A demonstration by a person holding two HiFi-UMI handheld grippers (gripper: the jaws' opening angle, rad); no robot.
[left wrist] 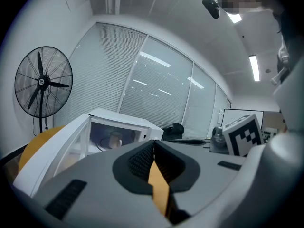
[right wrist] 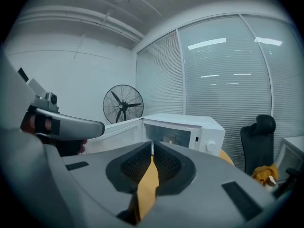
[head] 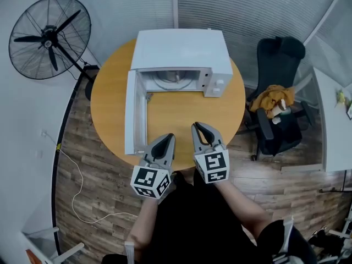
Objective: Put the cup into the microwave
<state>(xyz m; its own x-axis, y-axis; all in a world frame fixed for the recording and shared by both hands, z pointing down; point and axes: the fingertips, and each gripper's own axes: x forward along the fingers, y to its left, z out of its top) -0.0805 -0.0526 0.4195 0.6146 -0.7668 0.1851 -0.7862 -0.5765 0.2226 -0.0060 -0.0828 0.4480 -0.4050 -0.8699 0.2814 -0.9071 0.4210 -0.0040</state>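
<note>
Left gripper (left wrist: 153,144): jaws pressed together tip to tip, nothing between them. Only a sliver of orange table top shows through the gap behind the tips.

Right gripper (right wrist: 152,146): the same, jaws brought together and empty.

Head view: both grippers are side by side over the near edge of the round wooden table (head: 181,117), pointing toward the microwave. The right one is slightly further forward. Neither touches the microwave or its door. A marker cube sits at the back of each, with the person's forearms behind them.

Cup (left wrist: 115,138): pale, upright, inside the microwave cavity, well apart from both grippers. The right gripper view shows it too, through the open front.

Microwave (head: 179,51): white, at the far side of the table, control panel on its right side. Its door (head: 130,111) is swung fully open to the left and juts out toward the person, just left of the left gripper.

Surroundings: black pedestal fan (head: 50,37) on the wood-plank floor to the far left. Black office chair (head: 278,56) to the right of the table, with a mustard-coloured cloth (head: 269,98) heaped on its seat. Glass wall with closed blinds behind the microwave.
</note>
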